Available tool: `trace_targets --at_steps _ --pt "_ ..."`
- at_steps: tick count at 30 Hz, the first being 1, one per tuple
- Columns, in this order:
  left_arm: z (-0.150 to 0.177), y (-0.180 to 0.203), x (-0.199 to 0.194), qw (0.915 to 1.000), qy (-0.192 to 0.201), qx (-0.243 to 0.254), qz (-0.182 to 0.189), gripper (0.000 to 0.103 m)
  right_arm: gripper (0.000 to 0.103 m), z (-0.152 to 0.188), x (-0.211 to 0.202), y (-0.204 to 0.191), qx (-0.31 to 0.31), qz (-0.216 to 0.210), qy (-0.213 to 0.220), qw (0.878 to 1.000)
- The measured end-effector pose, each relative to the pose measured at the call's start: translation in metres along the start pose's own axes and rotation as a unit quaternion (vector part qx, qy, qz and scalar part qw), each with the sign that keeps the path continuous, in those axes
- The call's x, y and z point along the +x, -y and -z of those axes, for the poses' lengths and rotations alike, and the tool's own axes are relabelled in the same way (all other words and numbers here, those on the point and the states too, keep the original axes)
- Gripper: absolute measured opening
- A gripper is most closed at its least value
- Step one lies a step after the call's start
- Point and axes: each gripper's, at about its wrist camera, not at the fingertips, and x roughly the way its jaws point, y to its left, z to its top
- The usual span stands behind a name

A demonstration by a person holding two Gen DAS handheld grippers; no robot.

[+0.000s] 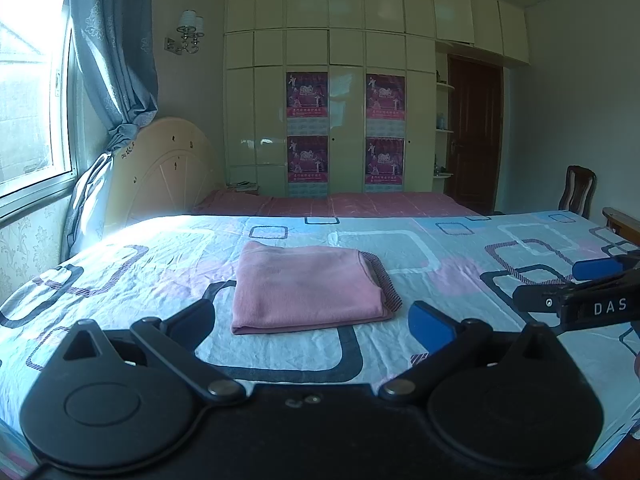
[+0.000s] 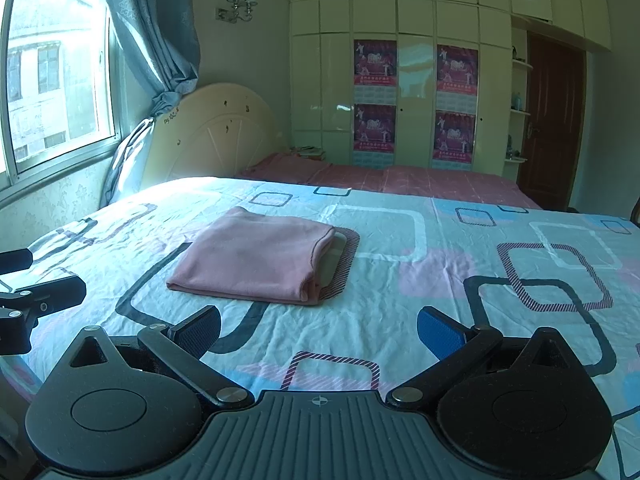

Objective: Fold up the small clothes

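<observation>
While the folded pink knit garment (image 1: 308, 286) is lying flat on the patterned bedsheet (image 2: 400, 280), I'm holding left gripper (image 1: 314, 320) & right gripper (image 2: 320, 326) w/ jaws spread, empty.

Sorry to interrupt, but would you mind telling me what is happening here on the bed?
A person is folding small clothes with a handheld gripper in each hand. A pink garment lies folded in a neat rectangle on the patterned bedsheet. Neither gripper touches it: the left gripper and the right gripper both hover short of it with jaws open and nothing held.
</observation>
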Motion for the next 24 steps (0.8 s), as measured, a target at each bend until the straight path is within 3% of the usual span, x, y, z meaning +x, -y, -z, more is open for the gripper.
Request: trace_targets --at_steps 24 --pt "0.0028 -0.0031 -0.0011 1.0000 0.003 0.004 -0.001 0.102 0.103 -0.0021 0.0014 -0.0085 -0.012 -0.015 0.004 1.000"
